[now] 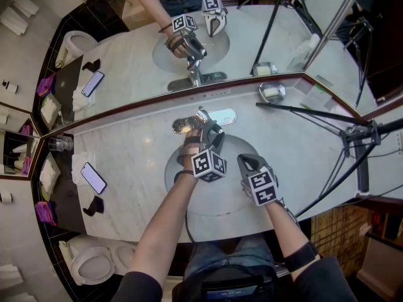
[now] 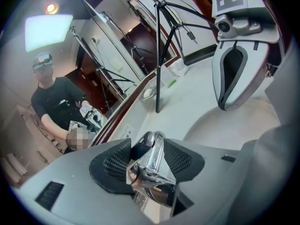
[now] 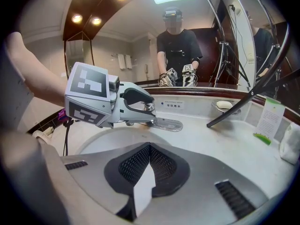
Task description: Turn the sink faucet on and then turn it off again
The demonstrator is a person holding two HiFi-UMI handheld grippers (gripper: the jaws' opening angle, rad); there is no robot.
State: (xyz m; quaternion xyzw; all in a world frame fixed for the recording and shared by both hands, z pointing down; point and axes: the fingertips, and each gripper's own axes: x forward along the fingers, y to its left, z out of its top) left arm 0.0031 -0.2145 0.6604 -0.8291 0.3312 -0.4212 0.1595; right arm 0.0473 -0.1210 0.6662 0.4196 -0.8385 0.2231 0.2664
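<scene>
Faucet handle (image 2: 152, 159) is grasped by the left gripper (image 2: 149, 146) at the far edge of the sink (image 1: 217, 200). Right gripper (image 3: 149, 150), nearer, is clenched empty. The label (image 3: 172, 105) behind is unreadable.

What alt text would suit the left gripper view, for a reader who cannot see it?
The left gripper clamps its black ribbed pads on the shiny chrome faucet lever. Behind it, the right gripper hovers above the white sink basin.
</scene>
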